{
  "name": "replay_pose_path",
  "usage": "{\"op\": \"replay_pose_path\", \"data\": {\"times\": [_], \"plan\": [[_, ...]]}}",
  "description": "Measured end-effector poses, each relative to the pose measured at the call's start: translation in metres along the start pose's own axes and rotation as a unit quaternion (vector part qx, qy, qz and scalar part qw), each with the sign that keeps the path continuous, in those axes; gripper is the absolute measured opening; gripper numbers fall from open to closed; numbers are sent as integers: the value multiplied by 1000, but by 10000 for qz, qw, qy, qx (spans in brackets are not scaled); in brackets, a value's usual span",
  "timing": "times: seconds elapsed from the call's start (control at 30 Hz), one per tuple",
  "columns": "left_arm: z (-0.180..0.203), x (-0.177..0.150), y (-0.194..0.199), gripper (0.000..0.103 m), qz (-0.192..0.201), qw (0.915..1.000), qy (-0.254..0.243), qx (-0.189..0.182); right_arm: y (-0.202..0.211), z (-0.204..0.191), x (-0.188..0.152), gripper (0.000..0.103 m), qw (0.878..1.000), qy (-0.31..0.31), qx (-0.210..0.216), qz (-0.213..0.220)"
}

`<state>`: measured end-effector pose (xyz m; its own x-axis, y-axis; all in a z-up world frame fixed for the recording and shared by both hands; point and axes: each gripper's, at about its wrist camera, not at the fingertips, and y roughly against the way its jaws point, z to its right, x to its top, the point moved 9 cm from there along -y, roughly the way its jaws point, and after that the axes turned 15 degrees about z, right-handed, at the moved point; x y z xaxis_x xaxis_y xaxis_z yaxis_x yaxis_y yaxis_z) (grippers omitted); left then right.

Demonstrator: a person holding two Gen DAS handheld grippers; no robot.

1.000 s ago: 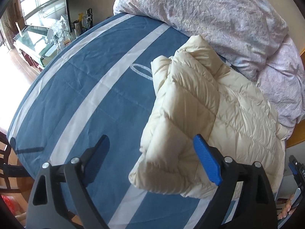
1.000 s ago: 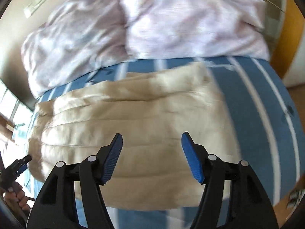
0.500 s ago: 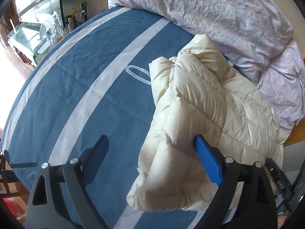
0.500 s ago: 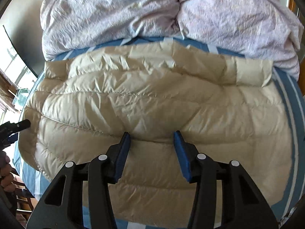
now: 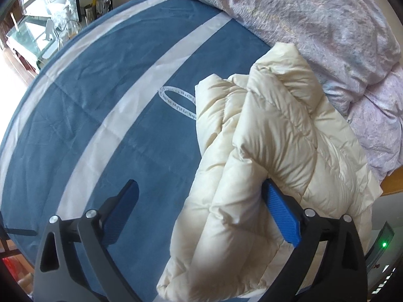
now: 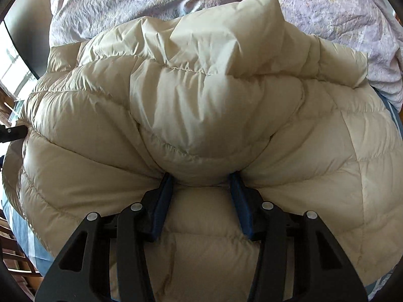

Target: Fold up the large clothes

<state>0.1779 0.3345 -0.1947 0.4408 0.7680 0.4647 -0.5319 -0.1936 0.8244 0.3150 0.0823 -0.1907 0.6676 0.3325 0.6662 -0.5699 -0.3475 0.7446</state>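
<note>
Folding is under way on the blue-and-white striped bed sheet (image 5: 105, 105), where a puffy bulge of the cream quilted down jacket (image 6: 201, 115) is pinched by the right gripper (image 6: 201, 180) while the left gripper (image 5: 201, 201), its jaws having just been opening wide, straddles the jacket's edge unclamped, so a lift-and-carry of the pinched fold seems called for next.

Daylight enters from the window (image 5: 37, 20) at upper left, which is blown out to white glare. The bedspread (image 5: 105, 105) and cream jacket (image 5: 272, 130) are evenly lit, with soft shadows in the folds. Fisheye curvature bends the edges into dark corners. Both views are sharp, apart from softness nearest the lens.
</note>
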Motion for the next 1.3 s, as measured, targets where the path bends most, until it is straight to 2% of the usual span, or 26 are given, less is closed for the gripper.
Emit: {"op": "replay_pose_path", "data": {"times": [0.3, 0.4, 0.6, 0.67, 0.77, 0.87, 1.03, 1.3], "plan": [[11, -5, -15, 97, -98, 9998, 55, -156, 6, 4, -6, 51, 10000, -22, 20, 92], [19, -7, -16, 90, -83, 9996, -8, -254, 8, 5, -7, 51, 10000, -19, 22, 90], [36, -10, -16, 53, -142, 9979, 50, -634, 9, 5, -7, 51, 10000, -25, 24, 77], [39, -9, -13, 35, -108, 9971, 104, -741, 9, 5, -8, 51, 10000, -26, 24, 71], [46, -6, -2, 23, 12, 9964, 54, -843, 9, 4, -7, 51, 10000, -20, 25, 67], [50, -1, 10, 18, 109, 9954, 37, -952, 9, 5, -6, 51, 10000, -20, 25, 65], [69, 7, 35, 17, 314, 9921, 1, -1215, 10, 5, -6, 51, 10000, -23, 30, 54], [127, 8, 79, 16, 524, 9821, -233, -1794, 11, 2, -5, 51, 10000, -13, 58, 34]]}}
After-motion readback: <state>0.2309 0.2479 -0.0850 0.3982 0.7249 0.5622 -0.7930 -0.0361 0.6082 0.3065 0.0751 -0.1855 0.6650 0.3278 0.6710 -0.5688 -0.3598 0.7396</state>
